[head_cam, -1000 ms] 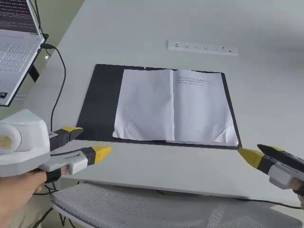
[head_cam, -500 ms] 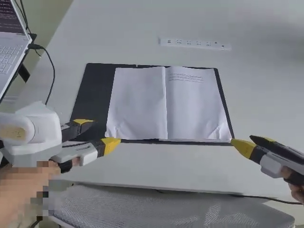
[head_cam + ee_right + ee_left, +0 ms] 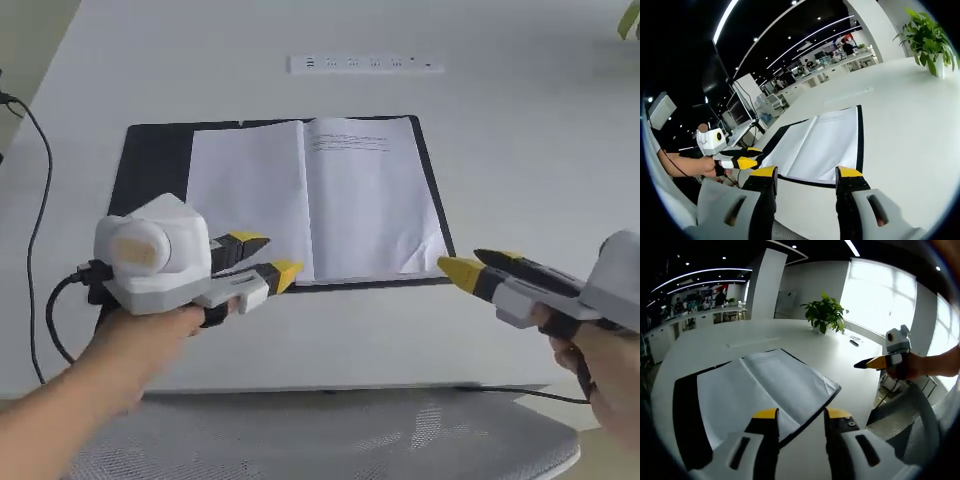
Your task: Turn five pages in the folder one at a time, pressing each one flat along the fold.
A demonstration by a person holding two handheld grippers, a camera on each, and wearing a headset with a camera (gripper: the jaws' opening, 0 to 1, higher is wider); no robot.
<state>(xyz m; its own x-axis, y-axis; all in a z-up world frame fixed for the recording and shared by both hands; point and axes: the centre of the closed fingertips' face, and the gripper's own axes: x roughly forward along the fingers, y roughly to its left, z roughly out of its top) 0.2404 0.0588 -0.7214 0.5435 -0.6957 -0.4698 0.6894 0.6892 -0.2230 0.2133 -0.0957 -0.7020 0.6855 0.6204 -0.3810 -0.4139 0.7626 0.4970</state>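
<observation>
The black folder [image 3: 150,160] lies open on the white table, a blank white page [image 3: 245,195] on its left and a page with a few printed lines [image 3: 375,190] on its right. That right page's near corner is creased. My left gripper [image 3: 268,255] hovers open over the folder's front edge, below the left page, holding nothing. My right gripper [image 3: 455,268] is open and empty just off the folder's front right corner. The left gripper view has the folder [image 3: 765,385] beyond its own jaws [image 3: 802,414]. In the right gripper view the folder [image 3: 825,142] lies ahead of that gripper [image 3: 807,172].
A white power strip [image 3: 365,64] lies behind the folder. A black cable [image 3: 40,220] runs along the table's left side. A grey mesh chair seat [image 3: 330,440] sits below the table's front edge. A potted plant [image 3: 826,315] stands far off on the table.
The view has shifted right and the laptop has left it. My left gripper has come in to the folder's front edge, and my right gripper has neared the front right corner.
</observation>
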